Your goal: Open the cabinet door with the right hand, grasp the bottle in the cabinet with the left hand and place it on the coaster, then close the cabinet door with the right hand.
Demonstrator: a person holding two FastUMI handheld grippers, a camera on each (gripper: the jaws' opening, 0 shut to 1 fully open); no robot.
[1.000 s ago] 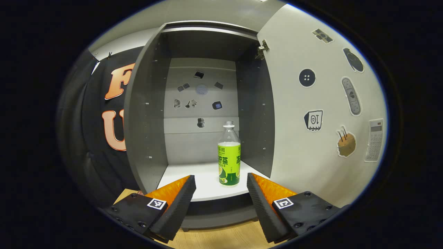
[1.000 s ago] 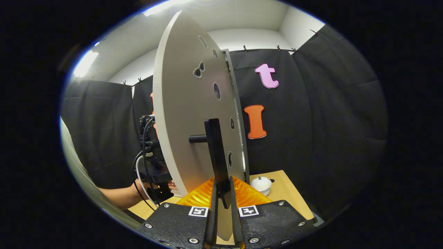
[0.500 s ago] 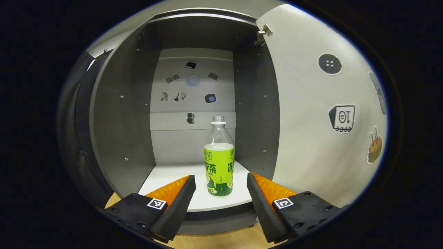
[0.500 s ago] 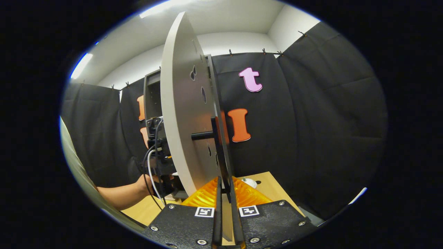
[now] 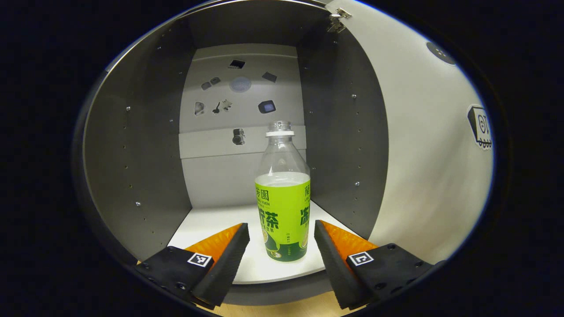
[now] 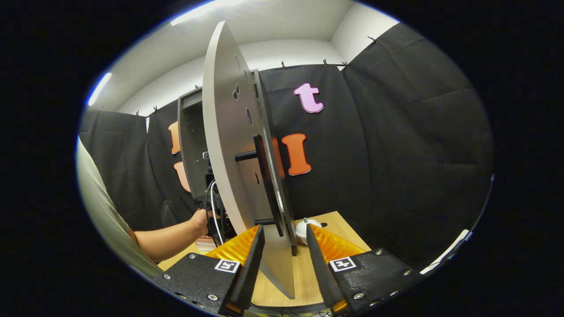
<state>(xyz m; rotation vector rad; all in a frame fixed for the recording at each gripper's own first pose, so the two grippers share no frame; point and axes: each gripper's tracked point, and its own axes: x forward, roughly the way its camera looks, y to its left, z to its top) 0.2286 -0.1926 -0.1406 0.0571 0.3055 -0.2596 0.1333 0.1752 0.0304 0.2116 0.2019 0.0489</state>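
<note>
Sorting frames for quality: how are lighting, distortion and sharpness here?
Left gripper view: the bottle is sharp and evenly lit inside the cabinet, whose straight walls bow outward. Right gripper view: the cabinet door curves with fisheye distortion, ceiling lights flare bright, and the black cloth stays dim.

In the right gripper view, a small white object (image 6: 302, 230) on the worktop (image 6: 339, 229) is half covered by the cabinet door (image 6: 229, 145); what it is cannot be told. The left claw (image 6: 210, 193) and the hand (image 6: 202, 220) are partly hidden there too.
</note>
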